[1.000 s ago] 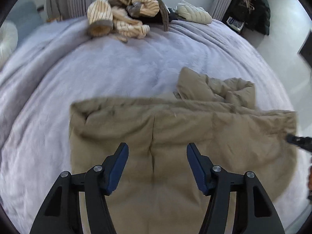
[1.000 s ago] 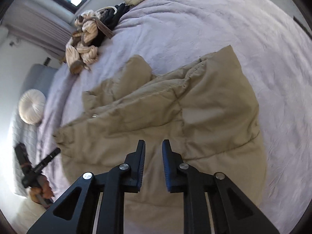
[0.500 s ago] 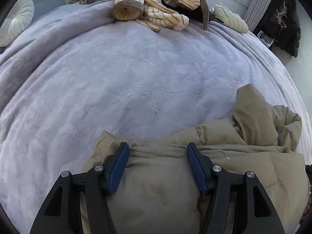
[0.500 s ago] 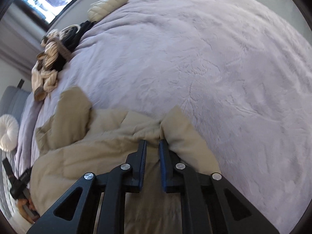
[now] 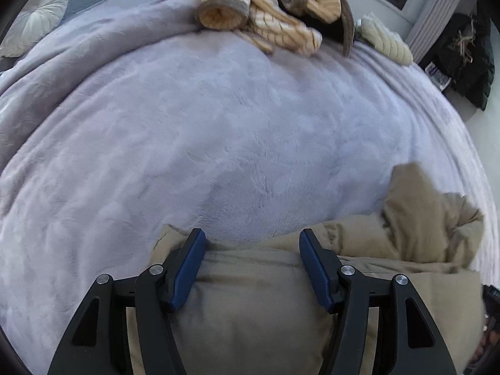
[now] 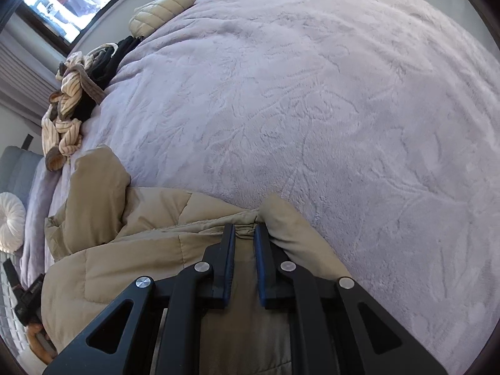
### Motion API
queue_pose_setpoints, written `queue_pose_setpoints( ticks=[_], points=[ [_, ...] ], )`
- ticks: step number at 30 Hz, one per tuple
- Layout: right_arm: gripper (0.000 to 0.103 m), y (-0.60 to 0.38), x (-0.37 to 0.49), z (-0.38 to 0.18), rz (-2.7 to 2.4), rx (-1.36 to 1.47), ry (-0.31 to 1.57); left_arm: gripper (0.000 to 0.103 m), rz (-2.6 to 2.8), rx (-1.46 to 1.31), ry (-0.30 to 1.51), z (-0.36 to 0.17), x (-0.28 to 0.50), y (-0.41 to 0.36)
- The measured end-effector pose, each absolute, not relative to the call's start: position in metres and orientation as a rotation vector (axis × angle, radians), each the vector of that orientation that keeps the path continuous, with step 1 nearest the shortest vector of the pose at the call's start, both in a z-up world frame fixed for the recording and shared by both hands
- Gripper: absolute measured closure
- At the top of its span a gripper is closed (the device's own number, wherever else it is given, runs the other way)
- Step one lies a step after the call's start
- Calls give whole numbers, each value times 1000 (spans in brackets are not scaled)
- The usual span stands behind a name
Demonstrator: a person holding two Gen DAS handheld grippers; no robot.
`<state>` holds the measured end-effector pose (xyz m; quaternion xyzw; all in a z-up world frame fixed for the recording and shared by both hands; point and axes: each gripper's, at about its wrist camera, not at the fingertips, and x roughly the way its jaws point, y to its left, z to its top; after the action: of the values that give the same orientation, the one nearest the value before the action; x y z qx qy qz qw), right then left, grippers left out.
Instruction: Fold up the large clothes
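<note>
Both tongs have come down and forward since the earlier frames, so the tan padded jacket (image 5: 256, 306) that lay spread below them now bulges up between their fingers on the near part of the lilac bed (image 5: 218, 125). On the left, the left tongs (image 5: 251, 265) stand wide around a thick fold of the jacket's edge, both blue pads against the fabric, grasping it. To the right, the right tongs (image 6: 244, 251) pinch a thin bunched hem, their jaws just easing open. The step looks like laying a folded edge down; next, likely, both tongs release and the fold gets smoothed. Hidden: the jacket's near half under the tongs, and how its loose sleeve (image 6: 97, 187) lies. The far striped clothes (image 5: 265, 9) are blurred.
</note>
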<state>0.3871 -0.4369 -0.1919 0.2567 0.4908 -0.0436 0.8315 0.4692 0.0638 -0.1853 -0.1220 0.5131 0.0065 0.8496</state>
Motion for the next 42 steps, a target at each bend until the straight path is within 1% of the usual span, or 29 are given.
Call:
queue_pose_setpoints(
  ticks=[3,7,9,11,15,17,21,22,23,24,25,29,31,32,35,39,42],
  points=[
    [85,-435,380,-176,-103,531,1032,39,22,-220,1049,-157,451,71],
    [81,-431,361,-153,-102,521,998,39,1,-176,1058,-134,418,80],
    [74,-428,344,-141,-89,532,979,39,0,-169,1075,-130,398,83],
    [56,-424,327,-133,-81,545,967,39,5,-167,1095,-131,374,84],
    [53,-411,285,-123,-35,580,965,39,-10,-200,1145,-140,324,83],
    [46,-405,262,-121,-19,607,971,39,-6,-219,1169,-146,303,83],
    [42,-394,223,-126,19,671,992,39,-1,-290,1218,-157,267,86],
    [39,-392,214,-129,24,690,1002,36,-2,-307,1233,-161,260,87],
    [36,-390,208,-131,28,704,1008,29,1,-316,1246,-163,255,87],
    [34,-388,200,-134,37,725,1016,12,6,-324,1253,-165,250,88],
    [32,-386,193,-138,42,745,1022,4,15,-331,1245,-166,245,89],
    [22,-385,175,-151,34,802,1040,1,26,-316,1217,-165,234,88],
    [22,-385,169,-161,29,831,1059,1,19,-326,1218,-167,231,88],
    [17,-385,168,-164,29,841,1066,1,11,-337,1220,-169,231,89],
    [15,-385,163,-178,30,895,1076,1,-27,-414,1244,-178,235,97],
    [15,-388,158,-194,32,987,1062,2,-19,-582,1280,-198,238,117],
    [15,-390,159,-200,46,1032,1044,2,-16,-657,1283,-207,238,129]
  ],
)
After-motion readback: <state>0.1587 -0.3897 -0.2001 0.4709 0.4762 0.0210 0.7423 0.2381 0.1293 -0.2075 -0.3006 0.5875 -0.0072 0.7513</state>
